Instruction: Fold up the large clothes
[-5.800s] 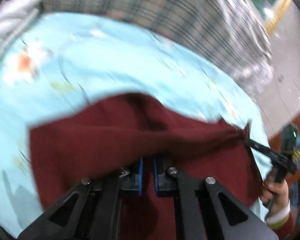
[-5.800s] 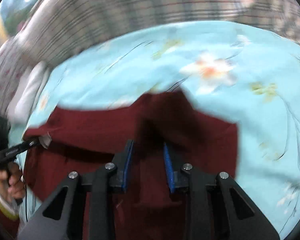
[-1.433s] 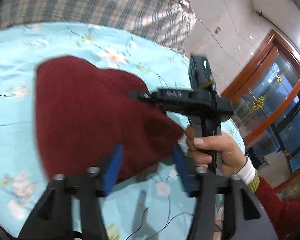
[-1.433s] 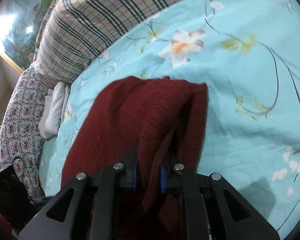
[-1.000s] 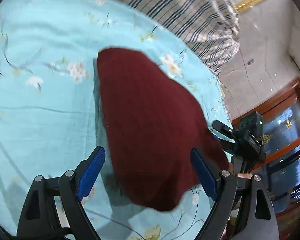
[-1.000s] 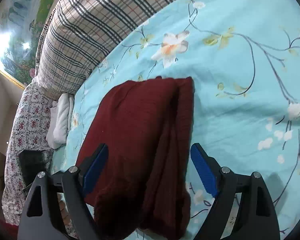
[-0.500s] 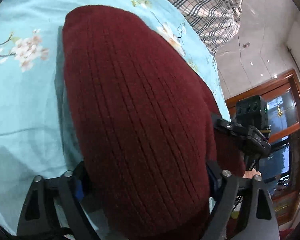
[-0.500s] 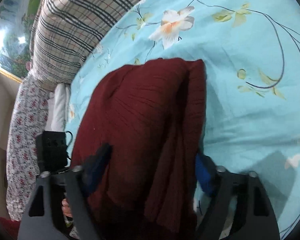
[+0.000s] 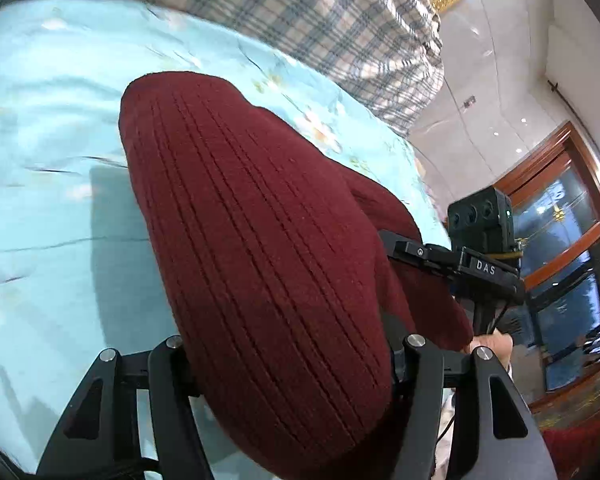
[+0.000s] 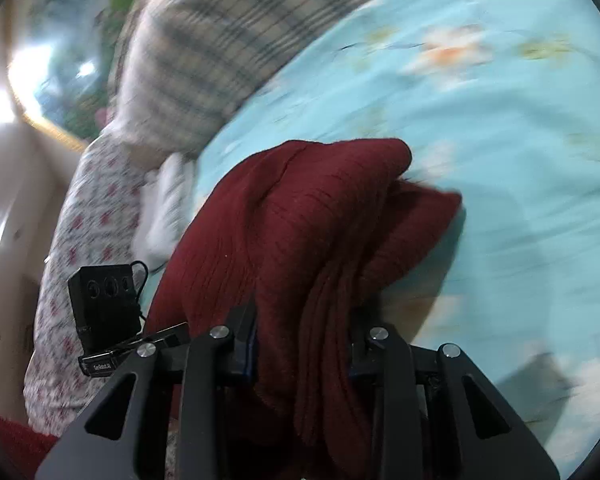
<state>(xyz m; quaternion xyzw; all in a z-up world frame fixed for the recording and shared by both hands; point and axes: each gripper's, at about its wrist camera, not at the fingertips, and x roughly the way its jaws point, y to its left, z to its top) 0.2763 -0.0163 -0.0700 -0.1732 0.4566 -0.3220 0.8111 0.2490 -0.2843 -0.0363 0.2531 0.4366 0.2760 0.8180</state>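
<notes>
Left wrist view: the left gripper clamps the folded maroon sweater over the bed.
Right wrist view: the right gripper grips its bunched end. Folding looks nearly finished; setting down remains.

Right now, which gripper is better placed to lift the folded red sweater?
Probably both together. The left hand-held gripper and right hand-held gripper each straddle the folded red sweater; neither looks better placed.
</notes>
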